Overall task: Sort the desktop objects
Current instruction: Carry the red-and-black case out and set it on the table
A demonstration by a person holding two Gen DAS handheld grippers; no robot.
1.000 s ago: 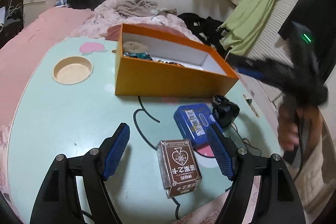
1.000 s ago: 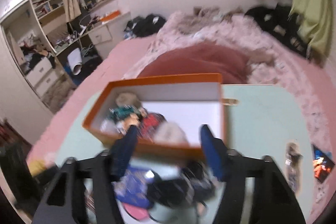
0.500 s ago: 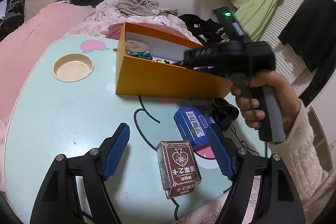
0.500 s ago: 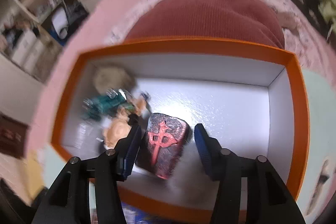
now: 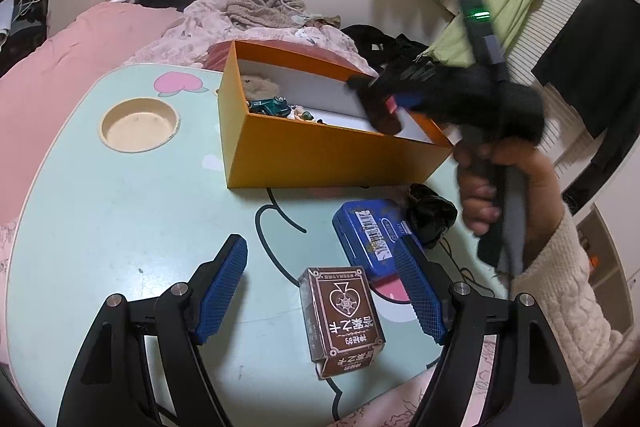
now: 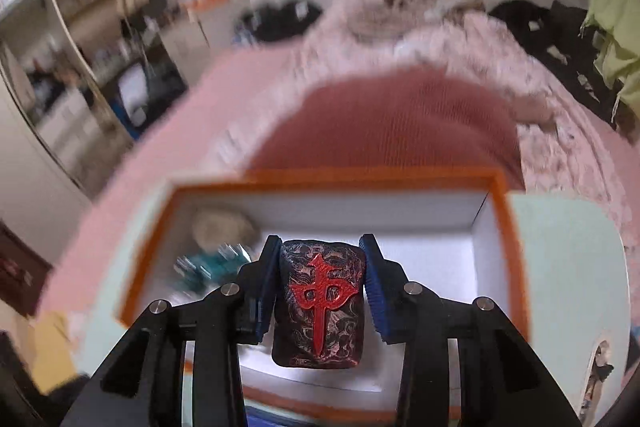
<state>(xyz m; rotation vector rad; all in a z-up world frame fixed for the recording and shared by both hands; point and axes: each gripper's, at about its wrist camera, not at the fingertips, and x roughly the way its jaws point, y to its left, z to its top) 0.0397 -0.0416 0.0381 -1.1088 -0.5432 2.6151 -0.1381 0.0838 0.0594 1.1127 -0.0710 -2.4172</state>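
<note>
On the far left of the mint-green worktop (image 5: 100, 207) there was a round tan cup hole (image 5: 139, 123). The left hand-held gripper (image 5: 320, 293) hung over the near part of the worktop with its blue fingers (image 5: 222, 289) spread wide. It held nothing. A brown card box (image 5: 344, 315) with a spade on it lay flat between the fingers, nearer the right one, and neither finger touched it.

Behind it, farther away, stood the orange box (image 5: 320, 159), open at the top and white inside. A teal toy car (image 5: 266, 105) and some small bits lay in its left end.

To the right of the card box lay a blue tin (image 5: 370, 229), just beside a black bundle (image 5: 430, 213).

Over the right end of the orange box was the right hand-held gripper (image 6: 320, 281), held by a hand (image 5: 496, 187) in a cream knitted sleeve (image 5: 568, 303). Its jaws were closing, and both blue pads already pressed on the sides of a dark block (image 6: 319, 301) with a red sign on it. The block hung in the air above the white inside of the orange box, touching nothing else.

Beyond the worktop was a pink bed (image 5: 60, 67) with piled clothes.
</note>
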